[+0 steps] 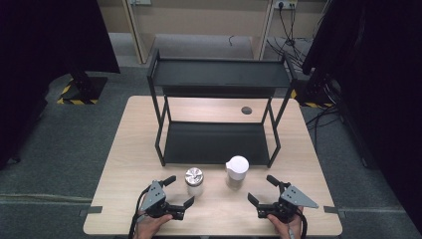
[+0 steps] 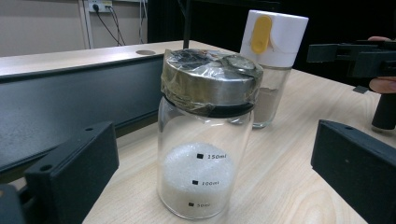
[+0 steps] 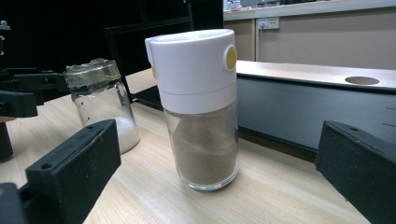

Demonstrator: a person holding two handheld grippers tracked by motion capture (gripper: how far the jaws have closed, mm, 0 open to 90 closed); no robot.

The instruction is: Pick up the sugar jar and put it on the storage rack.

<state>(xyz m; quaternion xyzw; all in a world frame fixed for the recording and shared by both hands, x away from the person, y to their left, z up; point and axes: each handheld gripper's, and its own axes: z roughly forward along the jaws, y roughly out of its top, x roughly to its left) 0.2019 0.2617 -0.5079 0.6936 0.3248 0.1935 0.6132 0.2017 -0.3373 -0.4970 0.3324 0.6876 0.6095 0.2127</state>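
Note:
A glass jar [image 1: 194, 181] with a foil-wrapped metal lid holds white granules and stands on the wooden table [image 1: 139, 149] near its front. My left gripper [image 1: 179, 192] is open just left of it. In the left gripper view the jar [image 2: 205, 140] stands upright ahead of the left gripper [image 2: 210, 154], between its spread jaws and untouched. A glass shaker [image 1: 237, 172] with a white cap and brown powder stands to the right. My right gripper [image 1: 263, 190] is open beside it. The shaker [image 3: 201, 135] sits centred before the right gripper [image 3: 217, 158], clear of both jaws.
A black two-shelf metal rack [image 1: 214, 144] stands just behind the jar and shaker, its lower shelf at table level. A round cable hole [image 1: 246, 110] lies behind it. Dark curtains flank the table, and cables run across the floor at back right.

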